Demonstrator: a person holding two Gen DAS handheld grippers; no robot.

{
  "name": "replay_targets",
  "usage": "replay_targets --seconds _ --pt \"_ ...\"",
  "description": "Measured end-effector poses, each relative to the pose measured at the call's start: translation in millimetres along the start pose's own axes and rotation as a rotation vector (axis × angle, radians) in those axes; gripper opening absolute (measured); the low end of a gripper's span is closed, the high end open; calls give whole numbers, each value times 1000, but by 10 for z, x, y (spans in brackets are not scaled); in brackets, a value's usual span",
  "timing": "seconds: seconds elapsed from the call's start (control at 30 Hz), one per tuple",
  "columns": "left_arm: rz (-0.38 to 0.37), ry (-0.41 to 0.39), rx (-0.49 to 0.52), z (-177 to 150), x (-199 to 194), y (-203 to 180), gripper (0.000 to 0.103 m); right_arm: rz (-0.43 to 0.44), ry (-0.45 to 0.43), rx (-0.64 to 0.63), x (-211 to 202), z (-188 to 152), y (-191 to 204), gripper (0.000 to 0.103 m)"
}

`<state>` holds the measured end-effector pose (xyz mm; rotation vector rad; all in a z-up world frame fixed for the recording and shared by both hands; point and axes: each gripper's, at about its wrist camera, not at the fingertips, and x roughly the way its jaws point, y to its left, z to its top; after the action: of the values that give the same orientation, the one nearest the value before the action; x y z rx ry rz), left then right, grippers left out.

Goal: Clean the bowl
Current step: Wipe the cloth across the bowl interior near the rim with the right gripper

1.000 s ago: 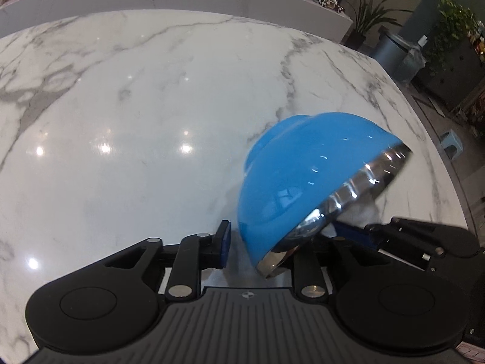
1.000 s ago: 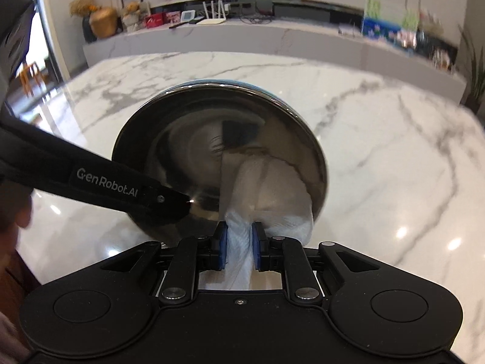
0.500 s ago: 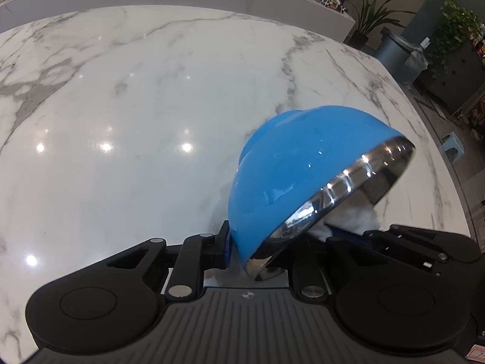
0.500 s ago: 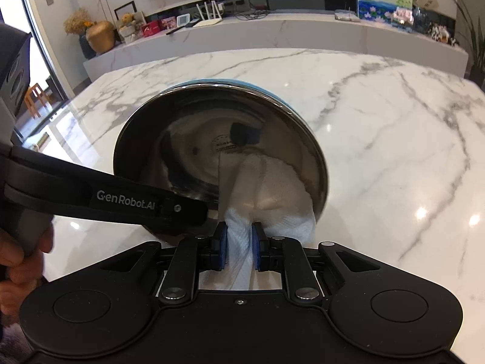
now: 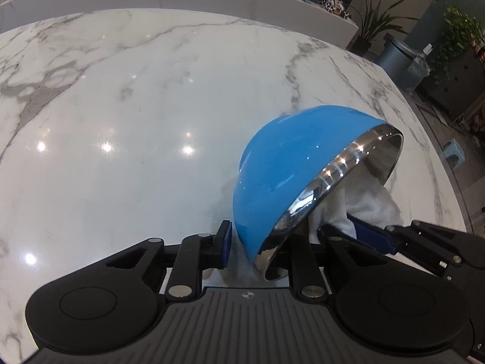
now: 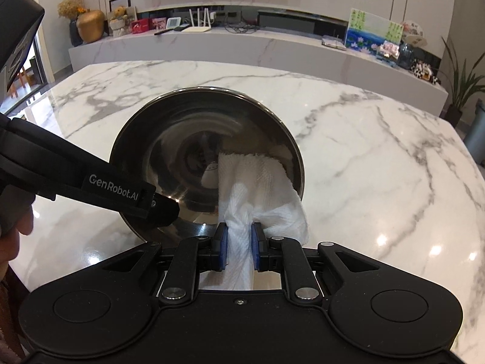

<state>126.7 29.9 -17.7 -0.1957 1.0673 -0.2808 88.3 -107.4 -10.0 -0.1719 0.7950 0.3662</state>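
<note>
A bowl, blue outside (image 5: 291, 163) and shiny steel inside (image 6: 182, 154), is tilted on its side above the marble table. My left gripper (image 5: 257, 251) is shut on the bowl's lower rim; it shows in the right wrist view as a black arm (image 6: 121, 194) at the rim's lower left. My right gripper (image 6: 239, 248) is shut on a white cloth (image 6: 257, 182), which lies against the inner right wall of the bowl. In the left wrist view the cloth (image 5: 363, 203) bulges out of the bowl's mouth, with the right gripper's fingers (image 5: 372, 236) below it.
The white marble table (image 5: 136, 121) spreads left and behind the bowl; its right edge (image 6: 473, 163) is close. A long white sideboard (image 6: 242, 45) with small objects stands beyond. A grey bin (image 5: 397, 57) and plants stand past the table's far right corner.
The bowl has tilted up a little, its mouth turned more toward the right gripper. The cloth has slid from the middle bottom of the bowl to the right inner wall.
</note>
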Motion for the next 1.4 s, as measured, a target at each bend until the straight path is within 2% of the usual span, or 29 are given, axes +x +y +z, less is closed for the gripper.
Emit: replay_targets --seconds 0.13,0.27,0.33,0.37,0.4,0.47,0.53,0.7,0.97,1.2,1.4 --pt "8 -83 0 80 -71 -32 31 -1 -2 -1 -18 24 -21 13" --pt "19 -151 22 207 -159 -77 34 -2 -16 1 -57 82 -57 13" --pt "20 -152 34 273 -143 -92 32 0 -14 3 -62 88 -71 13" --pt "20 -151 38 292 -131 -96 30 1 -13 3 -59 90 -73 13" --pt "23 -147 40 308 -112 -102 22 3 -12 3 -55 94 -73 13" --pt "39 -145 41 322 -82 -107 18 7 -11 3 -54 99 -74 13" --pt "47 -120 31 334 -53 -90 14 7 -18 2 -86 113 -71 13" --pt "37 -21 -17 330 -16 6 13 18 -60 -5 -227 199 -72 13" --pt "-14 97 3 199 -71 10 14 60 -85 -41 -229 342 -25 13" --pt "-47 148 14 67 -125 29 14 103 -57 -34 -97 285 -30 13" --pt "-56 144 -1 39 -139 58 16 137 -33 1 -14 290 -42 13"
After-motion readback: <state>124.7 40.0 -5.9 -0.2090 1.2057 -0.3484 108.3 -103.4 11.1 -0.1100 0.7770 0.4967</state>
